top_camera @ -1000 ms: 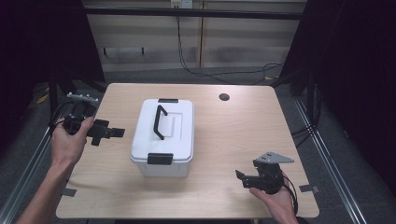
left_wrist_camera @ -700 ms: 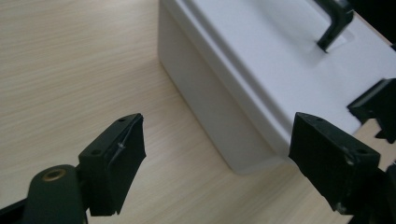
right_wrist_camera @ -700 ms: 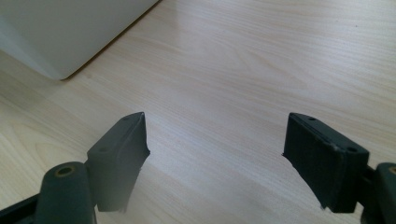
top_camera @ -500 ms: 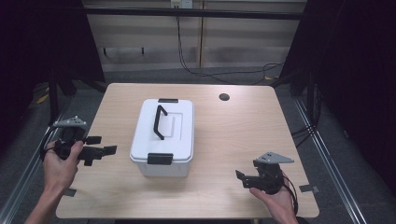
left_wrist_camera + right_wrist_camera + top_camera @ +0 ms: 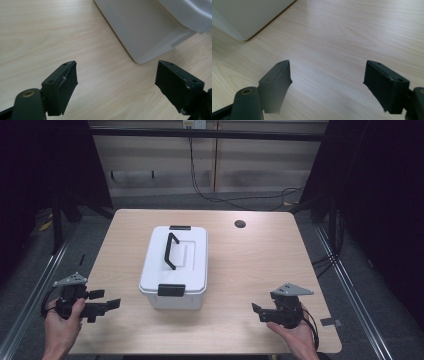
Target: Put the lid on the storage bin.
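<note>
1. Black jaws on the left gripper (image 5: 106,301) stand wide apart with nothing between them; it sits at the table's near left edge, held in a hand (image 5: 62,322), and points toward the box.
2. At the near right, the right gripper (image 5: 258,312) is likewise spread open and empty, its jaws aimed left across bare wood toward the box; a hand (image 5: 295,332) cups it from below.
3. Between the two and a little farther off, the box (image 5: 175,265) stands on the table (image 5: 260,265), left of centre, well apart from both grippers. Its long axis runs near to far, slightly tilted.
4. One black latch (image 5: 171,290) faces the near end; a second (image 5: 180,227) sits at the far end. The black handle (image 5: 171,251) lies along the lid's length.
5. In the left gripper view the box (image 5: 150,27) is cut off at the top; in the right gripper view a corner of it (image 5: 247,15) shows.
6. Farthest, a dark round hole (image 5: 240,224) marks the far right of the table; what it is cannot be told.
</note>
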A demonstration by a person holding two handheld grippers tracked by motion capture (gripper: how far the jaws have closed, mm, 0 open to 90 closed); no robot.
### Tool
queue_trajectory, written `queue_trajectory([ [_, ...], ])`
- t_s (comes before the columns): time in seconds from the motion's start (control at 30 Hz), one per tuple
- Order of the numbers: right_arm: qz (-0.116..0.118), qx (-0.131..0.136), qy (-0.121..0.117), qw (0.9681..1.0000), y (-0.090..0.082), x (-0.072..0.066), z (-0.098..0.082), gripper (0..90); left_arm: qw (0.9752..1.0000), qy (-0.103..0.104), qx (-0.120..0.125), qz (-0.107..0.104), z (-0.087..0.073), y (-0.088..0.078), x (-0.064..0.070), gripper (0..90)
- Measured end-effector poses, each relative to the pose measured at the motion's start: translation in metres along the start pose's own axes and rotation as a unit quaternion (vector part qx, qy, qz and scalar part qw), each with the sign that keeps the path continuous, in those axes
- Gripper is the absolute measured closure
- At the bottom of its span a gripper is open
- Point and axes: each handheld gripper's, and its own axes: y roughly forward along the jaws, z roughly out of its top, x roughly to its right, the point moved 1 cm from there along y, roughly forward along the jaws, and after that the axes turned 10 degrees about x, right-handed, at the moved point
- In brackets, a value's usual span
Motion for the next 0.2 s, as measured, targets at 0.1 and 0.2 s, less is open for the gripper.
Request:
queue_trajectory([
  [0.1,0.001,0.001,-0.002,1.0,0.001,0.0,-0.001,21.3,0.9999,0.009,0.002,0.012,-0.004,0.002,0.002,17.6],
  [0.2,-0.001,0.001,-0.003,1.0,0.003,0.001,-0.002,21.6,0.9998,0.012,-0.014,0.009,-0.012,0.006,0.002,17.6],
])
